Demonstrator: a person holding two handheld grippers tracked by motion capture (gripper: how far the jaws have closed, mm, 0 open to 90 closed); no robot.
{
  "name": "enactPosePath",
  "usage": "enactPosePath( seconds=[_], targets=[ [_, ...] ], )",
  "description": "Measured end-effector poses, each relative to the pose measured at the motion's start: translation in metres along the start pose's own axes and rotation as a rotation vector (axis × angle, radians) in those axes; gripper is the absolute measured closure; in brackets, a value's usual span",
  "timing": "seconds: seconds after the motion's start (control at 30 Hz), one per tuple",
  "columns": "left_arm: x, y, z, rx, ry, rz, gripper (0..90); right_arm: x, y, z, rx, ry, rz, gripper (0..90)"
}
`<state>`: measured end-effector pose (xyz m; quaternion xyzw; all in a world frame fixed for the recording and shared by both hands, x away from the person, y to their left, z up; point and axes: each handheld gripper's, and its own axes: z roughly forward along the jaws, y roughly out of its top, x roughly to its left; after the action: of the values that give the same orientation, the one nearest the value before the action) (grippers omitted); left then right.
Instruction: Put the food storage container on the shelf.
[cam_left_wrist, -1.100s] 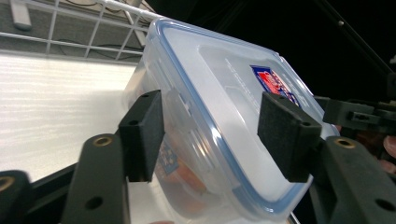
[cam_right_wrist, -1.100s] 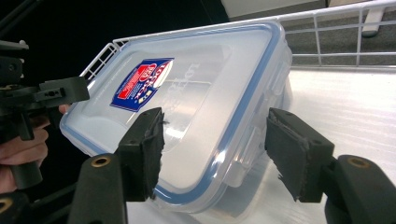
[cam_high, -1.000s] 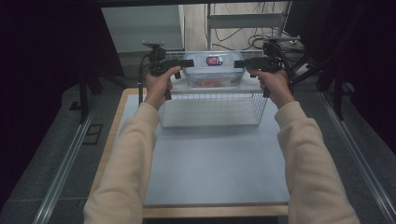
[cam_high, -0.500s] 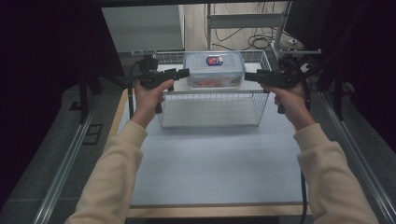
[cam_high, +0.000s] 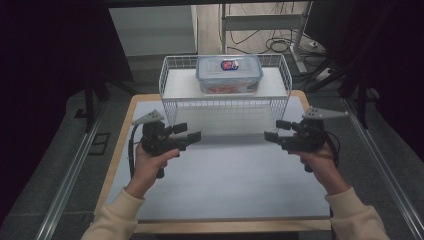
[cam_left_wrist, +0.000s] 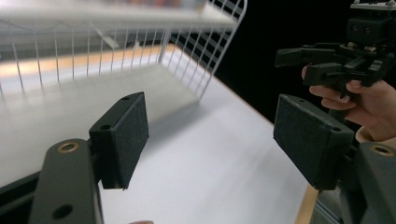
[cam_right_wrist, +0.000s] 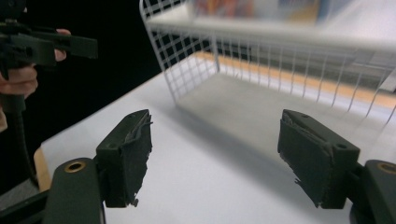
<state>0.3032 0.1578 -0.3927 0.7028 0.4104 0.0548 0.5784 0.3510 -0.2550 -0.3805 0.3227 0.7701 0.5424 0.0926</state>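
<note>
Now your left gripper (cam_high: 192, 133) and right gripper (cam_high: 271, 131) jaws just spread, empty, pulled back from white wire basket (cam_high: 225, 107); clear plastic lidded box (cam_high: 229, 74) delivered inside.

far end of table: wire basket (cam_high: 225, 100), lidded container (cam_high: 229, 74) in it
left gripper (cam_high: 186, 136) and right gripper (cam_high: 274, 131) in front of basket, apart; container's contents seemingly food.

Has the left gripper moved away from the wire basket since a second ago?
Yes. The left gripper has drawn back from the wire basket toward the table's near edge, jaws just opening, empty.
</note>
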Motion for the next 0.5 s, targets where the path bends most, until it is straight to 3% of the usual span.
enactPosePath(
  seconds=[0.23, 0.37, 0.5],
  targets=[
    [0.002, -0.039, -0.003, 0.046, 0.031, 0.002, 25.8, 0.004, -0.044, 0.005, 0.035, 0.026, 0.027, 25.7],
    [0.007, -0.053, 0.0, 0.059, 0.045, -0.009, 25.3, 0.004, -0.051, 0.011, 0.065, 0.015, 0.02, 24.8],
    [0.009, -0.055, 0.002, 0.065, 0.048, -0.015, 24.7, 0.006, -0.051, 0.009, 0.057, 0.002, 0.006, 23.7]
  ],
)
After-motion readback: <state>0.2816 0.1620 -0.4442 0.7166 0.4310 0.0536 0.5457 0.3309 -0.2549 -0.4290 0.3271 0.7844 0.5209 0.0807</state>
